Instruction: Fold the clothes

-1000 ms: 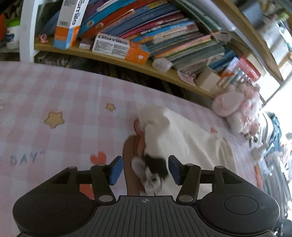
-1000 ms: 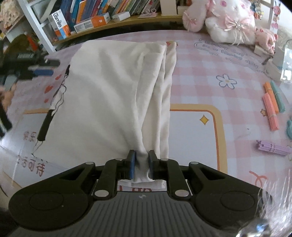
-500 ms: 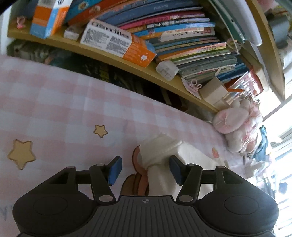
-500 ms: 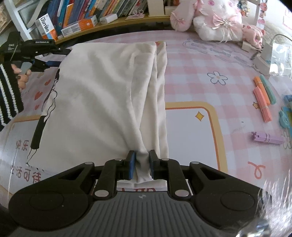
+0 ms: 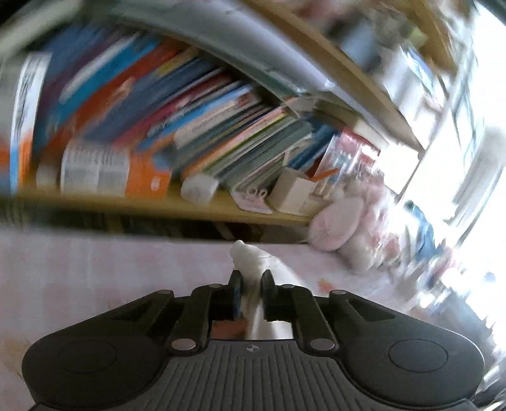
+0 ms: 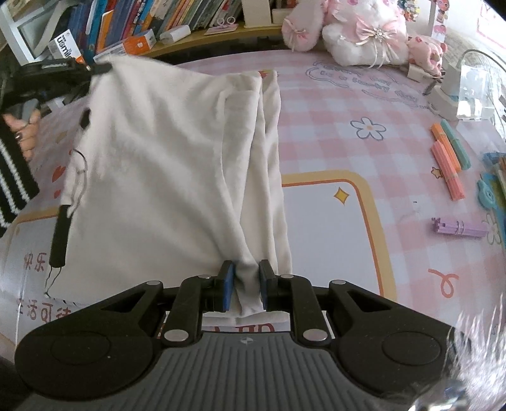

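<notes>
A cream garment (image 6: 164, 174) with a black drawstring (image 6: 60, 234) lies spread on the pink checked tablecloth (image 6: 332, 104). My right gripper (image 6: 246, 279) is shut on a bunched fold of its near edge. In the right wrist view, my left gripper (image 6: 106, 67) sits at the garment's far left corner, which is raised off the table. The left wrist view is blurred. There my left gripper (image 5: 251, 281) has its jaws closing, and a bunch of the cream garment (image 5: 248, 256) is pinched between the pads. A hand in a striped sleeve (image 6: 12, 177) holds that gripper.
A bookshelf (image 6: 177, 19) with books and boxes runs along the table's far edge. Pink and white plush toys (image 6: 357, 34) sit at the far right. Coloured stick bundles (image 6: 449, 167) and a purple bundle (image 6: 458, 227) lie to the right.
My left gripper went from open around the garment's far corner to pinching it, and its view tipped up toward the shelf. The corner rose. My right gripper kept its grip.
</notes>
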{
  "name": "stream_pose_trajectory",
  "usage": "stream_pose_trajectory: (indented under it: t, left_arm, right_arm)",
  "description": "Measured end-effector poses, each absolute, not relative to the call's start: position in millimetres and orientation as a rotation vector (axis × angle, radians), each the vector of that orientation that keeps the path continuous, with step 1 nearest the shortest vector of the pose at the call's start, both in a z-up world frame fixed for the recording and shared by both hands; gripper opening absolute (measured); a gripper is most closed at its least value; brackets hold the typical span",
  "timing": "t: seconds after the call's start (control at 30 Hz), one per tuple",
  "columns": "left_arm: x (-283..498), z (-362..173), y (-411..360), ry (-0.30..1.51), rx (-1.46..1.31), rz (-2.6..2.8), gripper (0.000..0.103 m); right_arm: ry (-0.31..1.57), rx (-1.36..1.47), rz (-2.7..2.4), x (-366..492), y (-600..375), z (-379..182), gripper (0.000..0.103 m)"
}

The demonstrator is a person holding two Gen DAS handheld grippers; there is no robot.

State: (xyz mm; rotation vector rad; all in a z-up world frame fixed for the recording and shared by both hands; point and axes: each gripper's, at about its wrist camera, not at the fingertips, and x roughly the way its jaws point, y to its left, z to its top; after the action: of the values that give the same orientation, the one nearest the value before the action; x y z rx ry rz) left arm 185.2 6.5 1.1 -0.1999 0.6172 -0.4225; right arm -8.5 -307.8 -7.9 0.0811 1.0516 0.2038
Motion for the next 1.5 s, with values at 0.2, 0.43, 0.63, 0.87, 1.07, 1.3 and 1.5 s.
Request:
stream_pose_trajectory:
  t: [0.2,0.43,0.63,0.87,1.07,1.3,1.5]
  left_arm:
    - [233.5,-29.5,28.6,0.856,-0.343,-0.288,0.041]
    - [213.1,2.1,56.3,0.762,-0.439,-0.193,0.064]
    - [146.7,6.2,46.5,0.818,-0.388,-0.212,0.062]
    - [69.3,-3.4,31.4,0.878,-0.416,-0.166,0.063]
    - [31.8,-4.3,-0.2,0.926,-0.284,-0.182,0.064]
    - [0.5,-13.1,-19.7,0.971,-0.3,-0.159,0.065]
    - [-13.0,-12.1,-27.4,0.975,-0.328,-0.123,0.061]
  right_arm:
    - [1.049,0.082,0.203,-9.2,-307.4,-8.2,0.016]
    - [1.047,0.08,0.214,-10.4,-308.6,-8.4,0.016]
    - [1.041,0.071,0.236,-11.3,-308.5,-9.1,0.019]
    - [1.034,0.115,0.266,-11.5,-313.2,-7.2,0.026]
    - [1.006,0.165,0.271,-13.3,-322.5,1.0,0.033]
    - [1.022,0.138,0.295,-10.5,-334.7,-3.0,0.035]
    - [1.062,0.166,0.337,-7.3,-342.3,-13.4,0.035]
